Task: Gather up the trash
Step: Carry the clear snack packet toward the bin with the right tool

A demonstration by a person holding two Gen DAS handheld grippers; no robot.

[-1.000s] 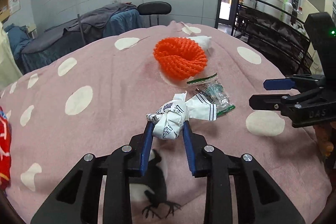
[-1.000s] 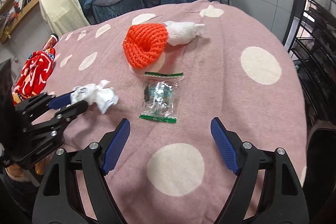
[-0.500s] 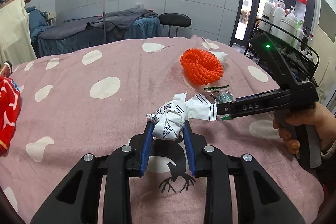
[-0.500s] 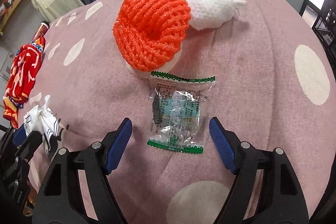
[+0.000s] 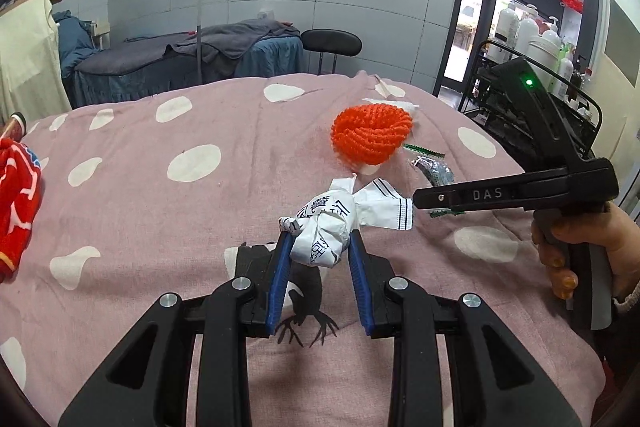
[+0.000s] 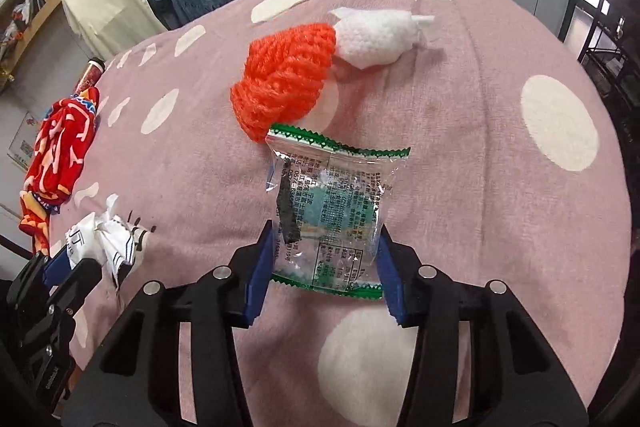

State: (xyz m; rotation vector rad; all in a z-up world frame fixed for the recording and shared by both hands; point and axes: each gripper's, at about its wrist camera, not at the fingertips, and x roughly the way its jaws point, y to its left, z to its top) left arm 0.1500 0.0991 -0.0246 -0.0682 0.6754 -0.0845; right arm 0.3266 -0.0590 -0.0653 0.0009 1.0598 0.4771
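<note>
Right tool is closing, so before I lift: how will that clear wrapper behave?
The wrapper is thin crinkled film, so probably floppy and very light. Its glossy surface may slip between the right tool's closing pads, which sit at its edges.

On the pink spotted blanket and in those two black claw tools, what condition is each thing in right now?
Crumpled white printed paper wrapper: scrunched, clamped in the left gripper.
Clear plastic snack packet with green edges: flat on the blanket, between the closing jaws of the right gripper.
Orange foam net sleeve: rolled up, lying untouched.
White foam net sleeve: lying against the orange one.
Red patterned cloth: bunched at the blanket's edge.
</note>
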